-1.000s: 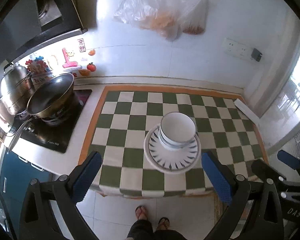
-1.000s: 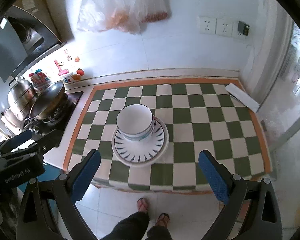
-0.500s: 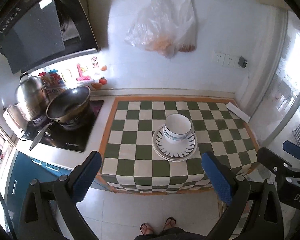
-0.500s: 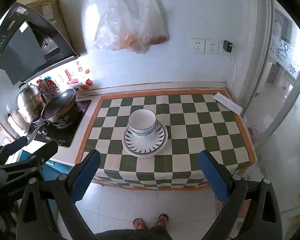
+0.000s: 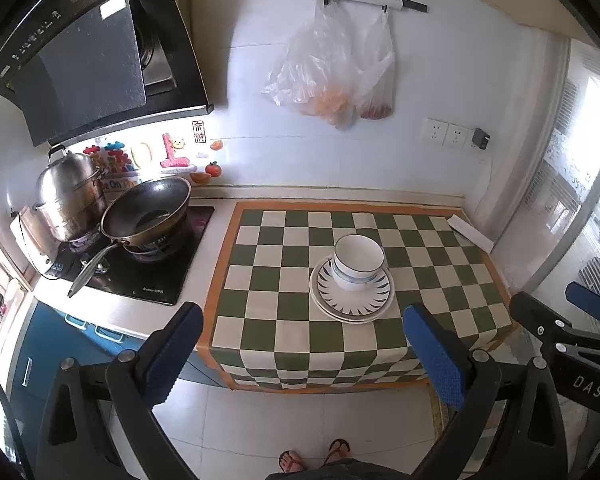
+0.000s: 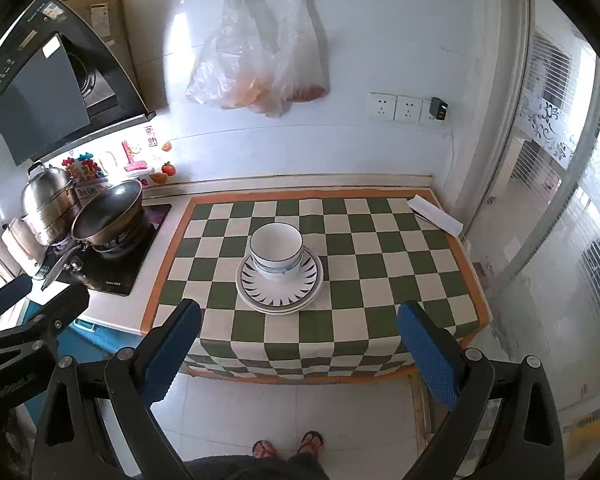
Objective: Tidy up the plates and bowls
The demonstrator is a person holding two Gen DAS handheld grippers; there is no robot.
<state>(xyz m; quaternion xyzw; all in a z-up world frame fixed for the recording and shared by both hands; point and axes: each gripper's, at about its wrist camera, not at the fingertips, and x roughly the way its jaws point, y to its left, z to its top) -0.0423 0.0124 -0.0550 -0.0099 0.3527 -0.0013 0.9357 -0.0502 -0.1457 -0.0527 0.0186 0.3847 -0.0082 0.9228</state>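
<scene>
A white bowl with a dark rim [image 5: 358,262] [image 6: 276,250] is stacked on patterned white plates [image 5: 352,300] [image 6: 280,290] in the middle of a green-and-white checked cloth [image 5: 268,260] [image 6: 380,260]. My left gripper [image 5: 302,350] is open and empty, held well back from the counter, above the floor. My right gripper [image 6: 298,346] is also open and empty, equally far back. Each gripper shows at the edge of the other's view.
A wok [image 5: 148,210] and a steel pot [image 5: 68,194] stand on the black hob at the left under a range hood [image 5: 80,60]. Plastic bags [image 5: 332,76] hang on the wall. A white folded item [image 6: 436,214] lies at the cloth's far right corner. My feet show on the tiled floor.
Both grippers have pulled back and up from the counter; the bowl and plates look smaller and farther away. The stack has not moved. Both grippers stay open.
</scene>
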